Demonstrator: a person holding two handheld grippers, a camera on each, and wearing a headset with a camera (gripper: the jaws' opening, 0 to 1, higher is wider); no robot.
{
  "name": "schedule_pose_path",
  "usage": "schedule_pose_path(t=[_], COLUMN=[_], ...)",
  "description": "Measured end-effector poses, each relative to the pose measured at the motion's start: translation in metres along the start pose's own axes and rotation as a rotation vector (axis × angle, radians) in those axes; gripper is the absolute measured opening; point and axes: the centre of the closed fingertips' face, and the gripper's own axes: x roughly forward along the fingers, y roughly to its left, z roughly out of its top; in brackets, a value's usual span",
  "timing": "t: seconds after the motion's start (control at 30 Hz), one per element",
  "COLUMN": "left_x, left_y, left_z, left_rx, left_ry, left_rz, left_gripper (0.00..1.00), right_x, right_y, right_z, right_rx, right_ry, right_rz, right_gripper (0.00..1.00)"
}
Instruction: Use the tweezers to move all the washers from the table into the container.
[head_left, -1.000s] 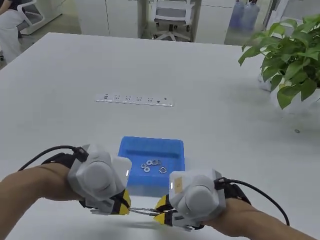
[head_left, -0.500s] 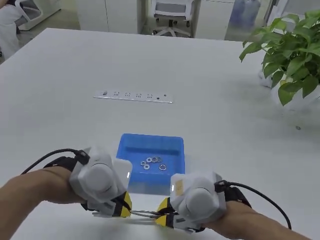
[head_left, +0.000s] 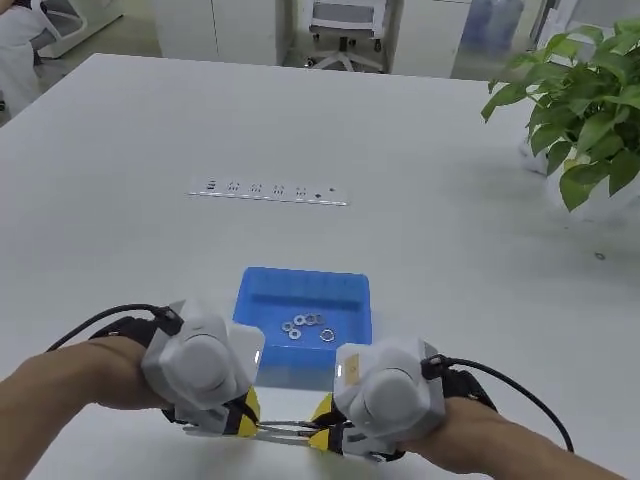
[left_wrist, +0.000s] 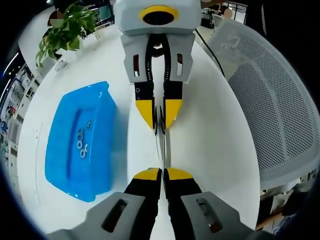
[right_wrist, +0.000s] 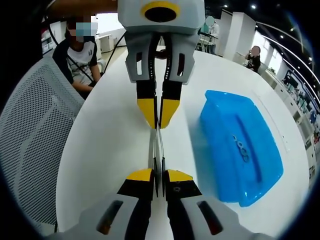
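Observation:
A blue container (head_left: 262, 300) sits on the white table just beyond my hands, with several metal washers (head_left: 305, 326) lying in it. The two grippers face each other tip to tip near the table's front edge. The thin metal tweezers (head_left: 286, 429) lie level between them. My left gripper (head_left: 247, 420) is shut on one end and my right gripper (head_left: 322, 434) is shut on the other. In the left gripper view the tweezers (left_wrist: 161, 142) run from my own jaws to the right gripper (left_wrist: 159, 114), and the container (left_wrist: 65, 165) is to the left. In the right gripper view the tweezers (right_wrist: 156, 145) reach the left gripper (right_wrist: 156, 114), with the container (right_wrist: 260, 170) to the right.
A white power strip (head_left: 270, 193) lies across the middle of the table. A potted plant (head_left: 585, 100) stands at the far right. An office chair (head_left: 345, 25) is beyond the far edge. A mesh chair (left_wrist: 270, 100) stands close behind the near edge, and a person (right_wrist: 82, 45) sits nearby.
Both grippers stay shut on the tweezers at the same spot in front of the container. Only the head camera has shifted a little.

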Motion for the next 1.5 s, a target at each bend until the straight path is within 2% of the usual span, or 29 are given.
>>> schedule_pose_path(t=[0.17, 0.47, 0.87, 0.97, 1.2, 1.37, 1.5], left_x=[0.001, 0.000, -0.009, -0.013, -0.022, -0.027, -0.037], left_y=[0.000, -0.001, 0.004, 0.005, 0.005, 0.003, 0.003], left_z=[-0.006, -0.011, -0.012, -0.011, -0.002, 0.001, 0.005], left_rx=[0.000, -0.012, -0.044, -0.056, -0.098, -0.115, -0.146], left_ry=[0.018, 0.021, 0.002, -0.010, -0.065, -0.092, -0.130], left_rz=[0.007, 0.020, 0.053, 0.062, 0.079, 0.090, 0.110], left_gripper=[0.07, 0.08, 0.11, 0.11, 0.16, 0.19, 0.22], right_x=[0.001, 0.001, 0.001, 0.000, -0.009, -0.017, -0.026], right_y=[-0.001, -0.001, 0.000, -0.002, -0.007, -0.011, -0.014], right_z=[0.000, 0.000, 0.003, 0.004, 0.006, 0.007, 0.008], right_rx=[0.006, 0.001, -0.022, -0.026, -0.009, 0.016, 0.043], right_ry=[0.007, 0.016, 0.029, 0.028, 0.020, 0.005, -0.009], right_rz=[0.007, 0.010, 0.008, -0.001, -0.029, -0.056, -0.086], right_gripper=[0.10, 0.11, 0.15, 0.17, 0.23, 0.28, 0.31])
